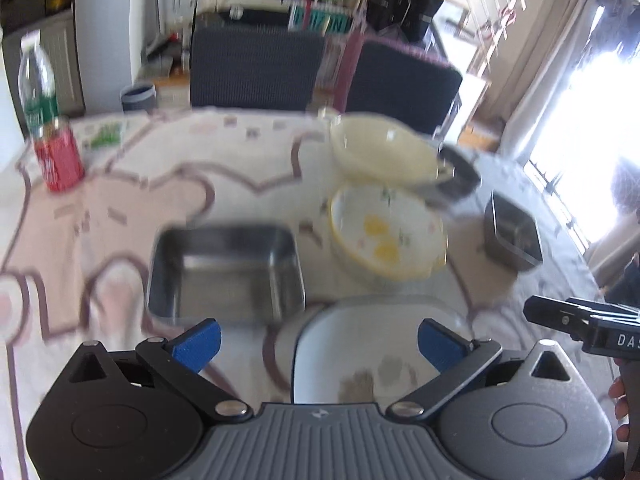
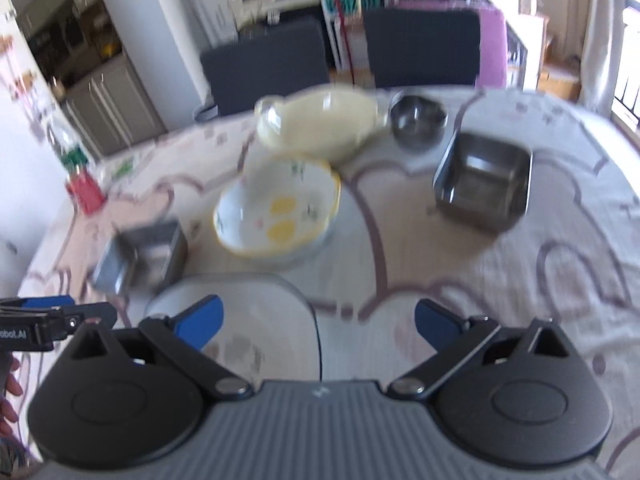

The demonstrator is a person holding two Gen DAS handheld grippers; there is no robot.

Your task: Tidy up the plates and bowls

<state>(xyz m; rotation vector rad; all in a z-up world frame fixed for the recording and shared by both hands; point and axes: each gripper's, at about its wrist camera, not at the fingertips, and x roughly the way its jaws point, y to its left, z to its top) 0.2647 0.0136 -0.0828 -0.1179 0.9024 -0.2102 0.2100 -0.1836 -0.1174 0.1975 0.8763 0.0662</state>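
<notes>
My left gripper (image 1: pixel 318 344) is open and empty, above a white square plate (image 1: pixel 360 360) at the table's near edge. Beyond it lie a rectangular steel tray (image 1: pixel 226 272), a white bowl with yellow rim (image 1: pixel 386 236), a cream bowl (image 1: pixel 382 150), a small round steel bowl (image 1: pixel 460 176) and a square steel dish (image 1: pixel 512 236). My right gripper (image 2: pixel 318 326) is open and empty, over the white plate's (image 2: pixel 240 320) right edge. In its view show the yellow-rimmed bowl (image 2: pixel 280 216), cream bowl (image 2: pixel 316 124), round steel bowl (image 2: pixel 418 120), square steel dish (image 2: pixel 484 184) and steel tray (image 2: pixel 144 256).
A red can (image 1: pixel 60 156) and a clear water bottle (image 1: pixel 36 84) stand at the table's far left. Two dark chairs (image 1: pixel 256 68) stand behind the table. The patterned tablecloth (image 1: pixel 120 200) covers the table. The other gripper shows at the right edge (image 1: pixel 580 324).
</notes>
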